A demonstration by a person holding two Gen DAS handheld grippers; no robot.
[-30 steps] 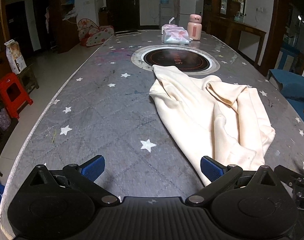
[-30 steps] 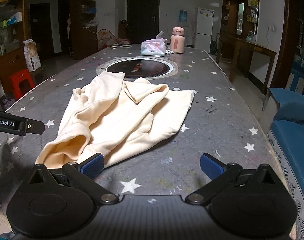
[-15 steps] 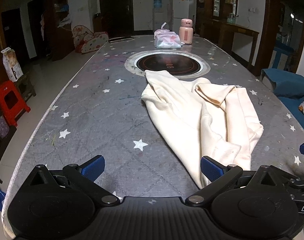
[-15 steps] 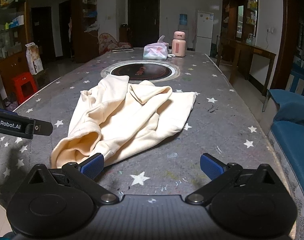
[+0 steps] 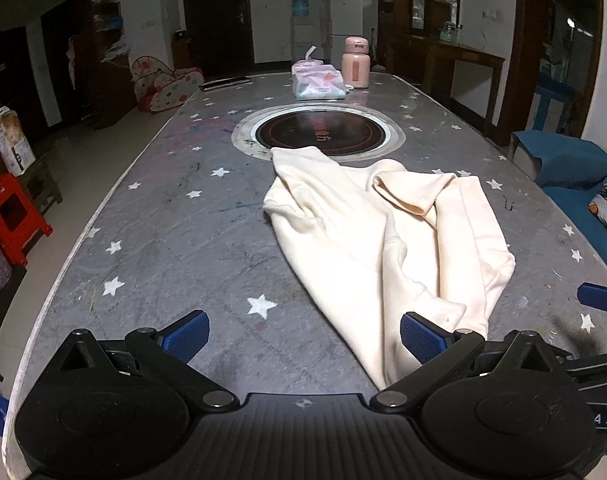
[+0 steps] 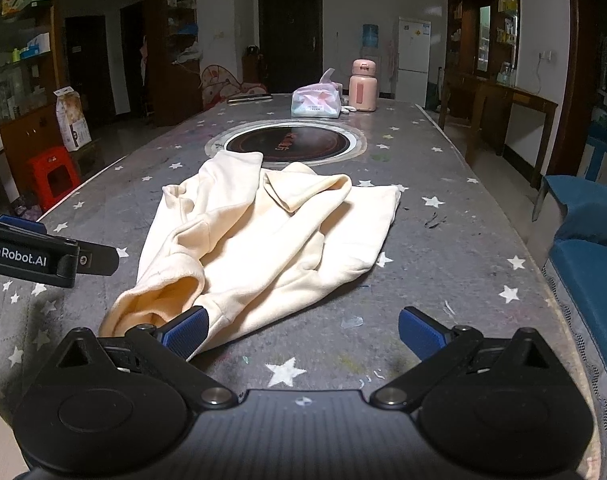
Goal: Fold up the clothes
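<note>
A cream garment lies crumpled on the grey star-patterned table, just in front of the round inset cooktop. It also shows in the right wrist view. My left gripper is open and empty above the table's near edge, its right finger beside the garment's near end. My right gripper is open and empty, its left finger next to the garment's bunched near corner. The left gripper's body shows at the left of the right wrist view.
A round cooktop sits in the table's middle. A tissue pack and a pink bottle stand at the far end. A red stool stands on the floor at left, a blue sofa at right.
Both grippers have drawn back and up a little from the garment, so it sits farther ahead in both views. The garment has not moved. Both stay open.
</note>
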